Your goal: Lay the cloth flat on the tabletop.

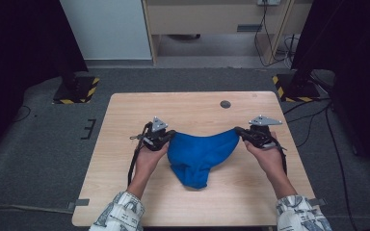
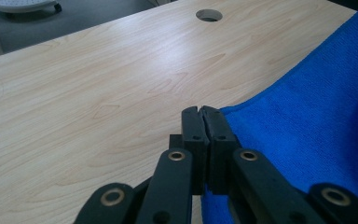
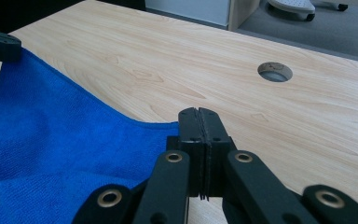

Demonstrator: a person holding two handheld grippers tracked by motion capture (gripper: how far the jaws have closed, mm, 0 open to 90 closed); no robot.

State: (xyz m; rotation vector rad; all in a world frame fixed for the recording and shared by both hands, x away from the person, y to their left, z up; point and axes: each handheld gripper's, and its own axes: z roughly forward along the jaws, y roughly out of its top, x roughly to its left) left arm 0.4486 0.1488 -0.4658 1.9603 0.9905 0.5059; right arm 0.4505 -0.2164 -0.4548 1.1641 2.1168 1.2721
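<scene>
Left gripper jaws pressed together, pinching corner of blue cloth. Right gripper same, clamped on opposite corner. Cloth hangs between both, top edge stretched left-right, middle sagging toward person, low end bunched on table. Both hands equally near. Next likely: spread or fold.
</scene>
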